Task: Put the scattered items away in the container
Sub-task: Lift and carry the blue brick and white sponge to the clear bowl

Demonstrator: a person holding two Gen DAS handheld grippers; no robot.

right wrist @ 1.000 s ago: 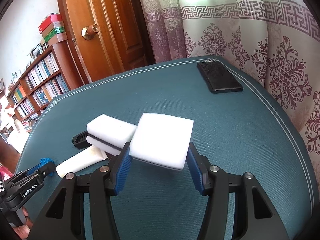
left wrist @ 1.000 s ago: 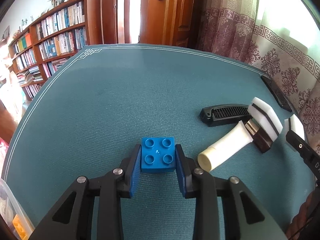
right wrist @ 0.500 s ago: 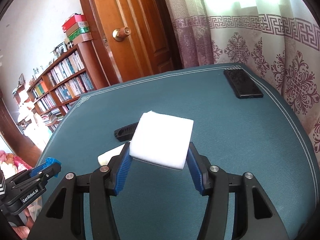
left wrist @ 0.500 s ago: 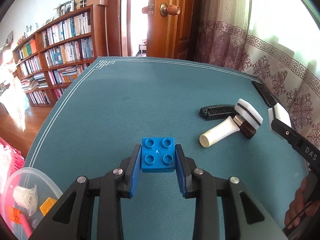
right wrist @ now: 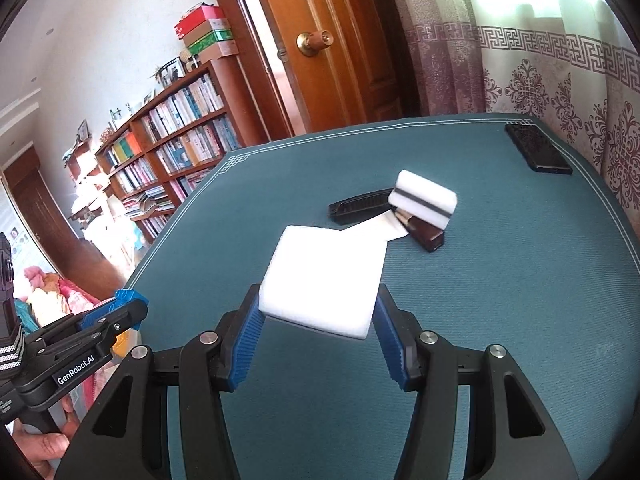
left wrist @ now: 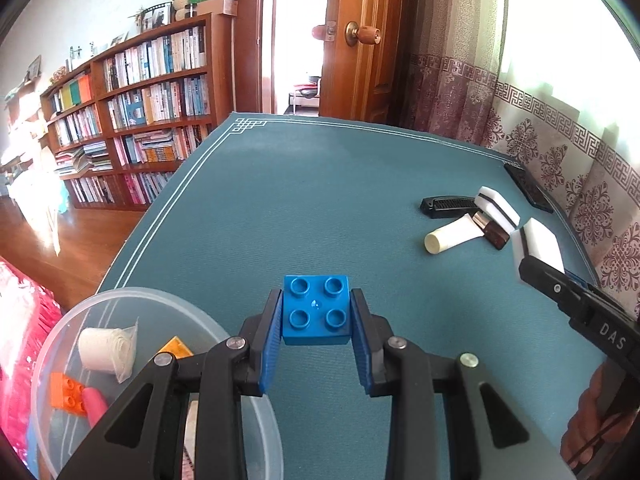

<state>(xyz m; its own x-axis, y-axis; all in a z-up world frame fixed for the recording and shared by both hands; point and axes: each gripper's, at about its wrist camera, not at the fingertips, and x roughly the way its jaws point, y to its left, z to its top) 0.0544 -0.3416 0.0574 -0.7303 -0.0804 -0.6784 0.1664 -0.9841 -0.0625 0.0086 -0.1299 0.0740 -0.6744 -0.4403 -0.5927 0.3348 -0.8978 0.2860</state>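
Blue brick (left wrist: pixel 316 310) is sitting clenched in the left gripper (left wrist: pixel 316 340); right gripper (right wrist: pixel 318 334) is grasping a white sponge (right wrist: pixel 324 280). Centre each over the clear container (left wrist: pixel 52 344) before releasing.

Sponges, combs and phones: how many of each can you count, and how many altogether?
Sponges: 2, the held sponge and the striped sponge
Comb: 1
Phone: 1
Total: 4

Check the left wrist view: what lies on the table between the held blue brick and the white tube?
Nothing: in the left wrist view only bare teal tablecloth separates the blue brick in the left gripper from the white tube.
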